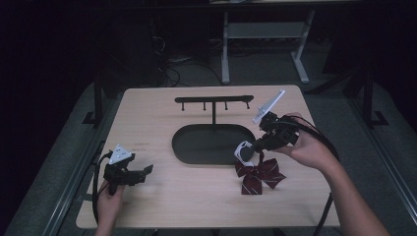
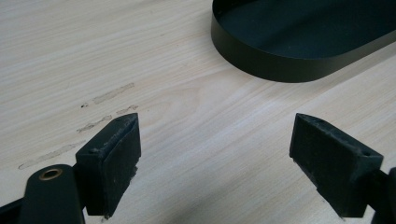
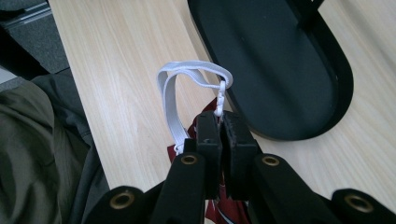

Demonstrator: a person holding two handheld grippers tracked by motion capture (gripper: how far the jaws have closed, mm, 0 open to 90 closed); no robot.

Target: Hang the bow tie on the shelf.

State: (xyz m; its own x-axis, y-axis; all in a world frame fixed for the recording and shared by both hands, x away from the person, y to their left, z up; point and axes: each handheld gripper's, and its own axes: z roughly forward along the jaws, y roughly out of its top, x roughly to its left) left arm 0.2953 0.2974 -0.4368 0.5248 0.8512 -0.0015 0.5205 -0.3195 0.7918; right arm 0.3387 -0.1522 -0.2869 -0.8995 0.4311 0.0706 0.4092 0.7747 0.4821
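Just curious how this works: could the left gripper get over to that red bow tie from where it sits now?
Probably yes. The left gripper is open, and bare table lies between it and the bow tie. The right gripper already clamps its white strap.

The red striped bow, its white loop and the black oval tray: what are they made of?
The dark red bow with pale stripes looks like woven cloth: soft folds, matte. Its white strap loop, pinched in the right tongs, looks like flat elastic band with a small white plastic clasp. The black oval tray seems to be thin painted metal: crisp upright rim, even satin sheen, though plastic is possible.
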